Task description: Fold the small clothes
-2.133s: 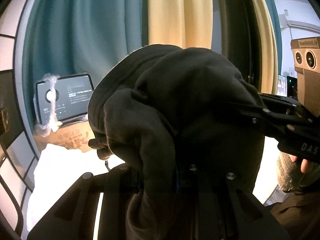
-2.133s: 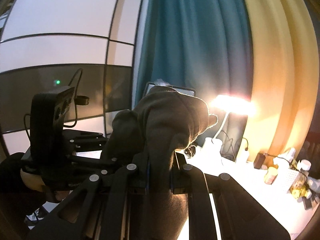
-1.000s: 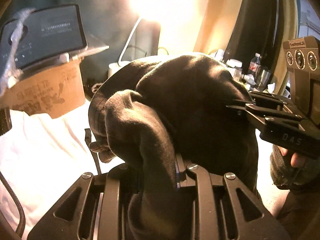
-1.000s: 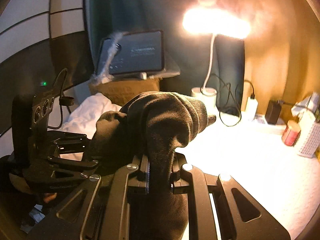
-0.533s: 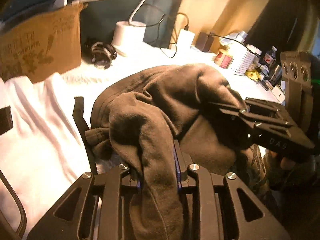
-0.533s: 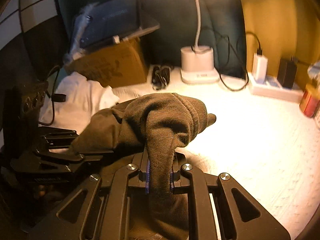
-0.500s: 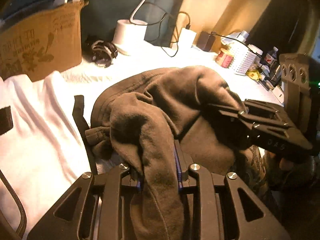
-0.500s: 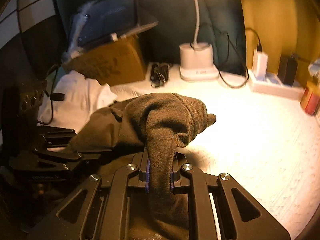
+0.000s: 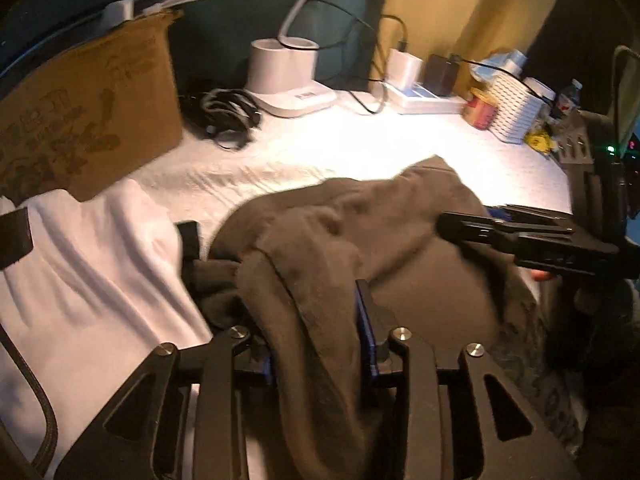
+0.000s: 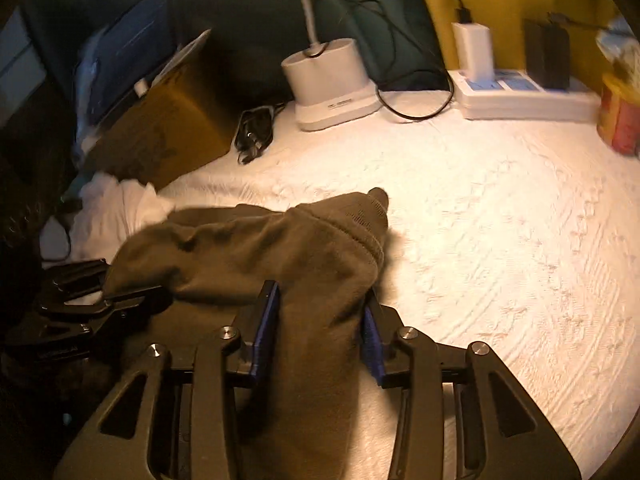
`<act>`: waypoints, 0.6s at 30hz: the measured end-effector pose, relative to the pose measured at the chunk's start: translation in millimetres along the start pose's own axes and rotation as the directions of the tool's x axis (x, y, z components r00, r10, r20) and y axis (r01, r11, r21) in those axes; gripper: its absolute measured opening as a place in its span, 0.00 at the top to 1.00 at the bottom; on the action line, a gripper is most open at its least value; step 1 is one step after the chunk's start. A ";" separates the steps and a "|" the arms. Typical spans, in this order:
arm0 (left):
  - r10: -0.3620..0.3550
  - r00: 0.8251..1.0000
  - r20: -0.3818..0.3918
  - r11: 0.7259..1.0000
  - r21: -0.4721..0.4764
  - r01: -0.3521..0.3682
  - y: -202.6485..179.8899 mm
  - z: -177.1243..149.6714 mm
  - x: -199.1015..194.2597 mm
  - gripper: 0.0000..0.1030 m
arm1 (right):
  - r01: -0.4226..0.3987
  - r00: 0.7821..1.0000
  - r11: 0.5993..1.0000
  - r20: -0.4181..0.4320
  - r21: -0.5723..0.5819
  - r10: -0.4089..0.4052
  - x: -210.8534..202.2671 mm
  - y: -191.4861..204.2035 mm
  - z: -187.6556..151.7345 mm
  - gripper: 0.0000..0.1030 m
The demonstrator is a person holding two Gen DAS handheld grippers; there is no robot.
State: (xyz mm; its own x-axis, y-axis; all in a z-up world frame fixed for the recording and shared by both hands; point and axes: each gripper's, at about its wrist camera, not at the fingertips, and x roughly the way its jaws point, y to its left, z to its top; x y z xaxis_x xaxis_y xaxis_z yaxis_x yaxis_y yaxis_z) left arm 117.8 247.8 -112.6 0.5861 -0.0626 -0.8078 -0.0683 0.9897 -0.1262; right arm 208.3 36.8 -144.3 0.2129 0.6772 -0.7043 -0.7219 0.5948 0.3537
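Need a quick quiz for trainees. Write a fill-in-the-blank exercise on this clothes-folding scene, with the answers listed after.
1. Between the jaws of the right gripper lies a dark ____ garment.
2. The left gripper has its jaws ____ around the same garment.
3. The garment's far end rests on a ____ tablecloth.
4. Behind the white cloth stands a ____ box.

Answers: brown; open; white; cardboard

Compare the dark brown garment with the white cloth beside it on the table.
The dark brown fleece garment is bunched up in a raised heap; the white cloth lies low, in soft ripples. The dark brown garment sits between the fingers of the left gripper and the right gripper; no gripper touches the white cloth. The garment looks thick and fuzzy, the cloth thinner and smooth. Both rest on the white textured table cover.
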 end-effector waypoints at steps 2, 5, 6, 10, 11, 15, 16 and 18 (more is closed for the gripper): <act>0.021 1.000 0.007 1.000 -0.001 -0.021 4.2 3.6 0.6 0.63 | 0.019 1.000 1.000 0.003 -0.012 -0.019 -0.2 2.2 0.1 0.60; 0.058 0.998 0.028 0.998 -0.001 -0.058 10.0 10.1 -1.1 0.63 | 0.051 0.999 0.998 0.013 -0.025 -0.051 -1.2 5.4 -0.9 0.59; 0.079 0.996 0.035 0.997 0.006 -0.080 11.1 11.9 -1.4 0.63 | 0.065 0.998 0.998 0.017 -0.027 -0.064 -1.6 5.8 -1.2 0.58; 0.145 0.989 0.035 0.989 0.008 -0.145 22.1 14.4 5.0 0.61 | 0.116 0.993 0.992 0.033 -0.044 -0.114 -3.0 6.7 -1.9 0.54; 0.134 0.990 0.034 0.991 -0.001 -0.134 24.6 14.5 4.9 0.61 | 0.130 0.991 0.990 0.034 -0.054 -0.129 -2.9 8.2 -2.5 0.54; 0.154 0.987 0.038 0.988 0.014 -0.155 21.6 14.1 2.8 0.61 | 0.165 0.986 0.984 0.041 -0.067 -0.163 -3.8 10.3 -4.2 0.49; 0.161 0.986 0.039 0.987 0.013 -0.161 21.0 13.8 1.1 0.61 | 0.180 0.983 0.982 0.047 -0.062 -0.177 -5.2 9.0 -4.5 0.47; 0.172 0.984 0.048 0.985 0.006 -0.172 20.7 12.4 -4.5 0.61 | 0.210 0.976 0.977 0.060 -0.038 -0.208 -9.8 1.2 -5.0 0.46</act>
State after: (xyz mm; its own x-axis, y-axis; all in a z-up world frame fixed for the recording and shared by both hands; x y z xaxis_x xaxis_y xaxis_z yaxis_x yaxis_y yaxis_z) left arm 123.8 270.2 -104.4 0.6039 0.1144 -0.7888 -0.1633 0.9864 0.0181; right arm 202.0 28.7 -140.1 0.3974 0.5635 -0.7242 -0.6857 0.7068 0.1737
